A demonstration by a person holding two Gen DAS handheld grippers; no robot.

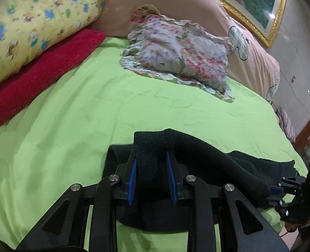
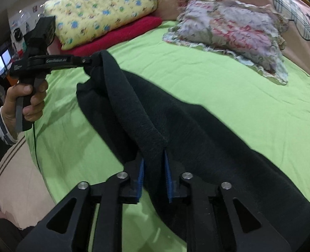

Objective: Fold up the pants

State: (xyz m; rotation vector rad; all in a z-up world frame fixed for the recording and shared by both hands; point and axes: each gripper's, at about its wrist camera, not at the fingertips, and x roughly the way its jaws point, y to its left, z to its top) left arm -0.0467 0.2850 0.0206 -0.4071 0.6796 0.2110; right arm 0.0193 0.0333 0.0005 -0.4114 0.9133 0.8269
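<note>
Black pants [image 2: 197, 126] lie stretched across the green bed sheet [image 2: 218, 79]. My left gripper [image 1: 151, 157] is shut on one end of the pants' edge [image 1: 152, 147] and lifts it off the sheet. It also shows in the right wrist view [image 2: 89, 62], held by a hand at the left. My right gripper [image 2: 153, 157] is shut on the same raised edge of the pants further along. It shows at the right edge of the left wrist view [image 1: 272, 189]. The edge hangs taut between the two grippers.
A floral pillow [image 1: 176, 56] lies at the far side of the bed. A yellow patterned pillow [image 1: 35, 23] rests on a red folded blanket [image 1: 39, 77] at the left. A pink headboard cover [image 1: 197, 6] runs behind. The floor [image 2: 18, 178] lies past the bed's left edge.
</note>
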